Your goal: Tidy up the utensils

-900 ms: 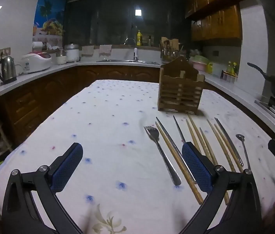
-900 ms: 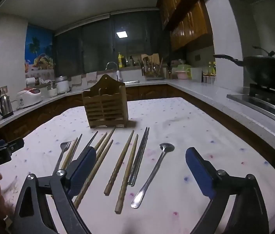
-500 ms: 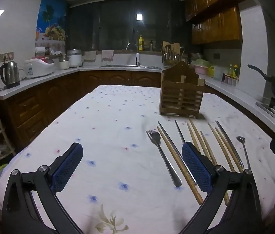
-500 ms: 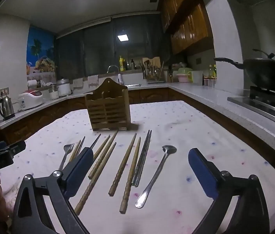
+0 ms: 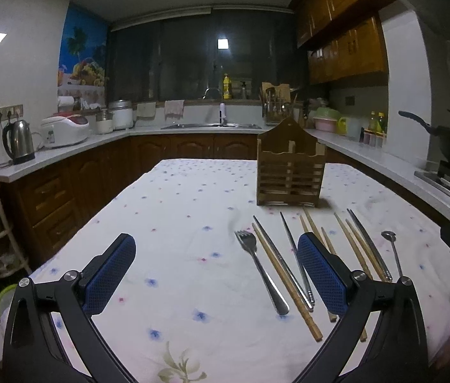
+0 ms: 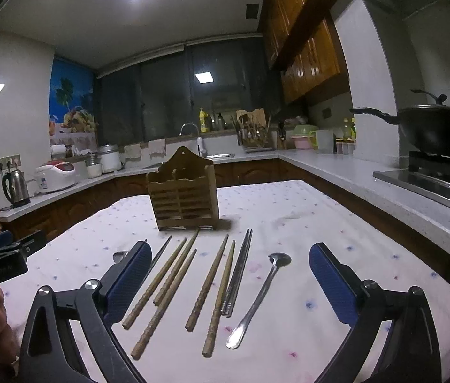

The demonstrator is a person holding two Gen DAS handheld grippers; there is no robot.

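- Broadly, a table under a white cloth dotted with small flowers, filling the lower half of both wrist views; dark cabinets and pale counter running round it from 9 through 12 to 3 o'clock.
- Black wok on a stove at 3 o'clock in the right wrist view.
- Left gripper low at 6 o'clock in its own view, blue pads spread wide, nothing but bare cloth between them; right-hand pad overlapping the utensil row.
- Right gripper likewise low at 6 o'clock, pads wide apart, gripping nothing, hovering over the utensils without touching.
- Wooden slatted utensil holder upright on the cloth toward 12 o'clock, just beyond the utensil tips, seemingly empty.
- Wooden chopsticks, several, lying flat in a fanned row, tips toward the holder.
- Metal chopsticks paired and touching, between the wooden ones and the spoon; more metal sticks nearer the fork.
- Fork at the 9 o'clock end of the row, tines toward the holder.
- Long-handled metal spoon at the 3 o'clock end, bowl toward the holder.
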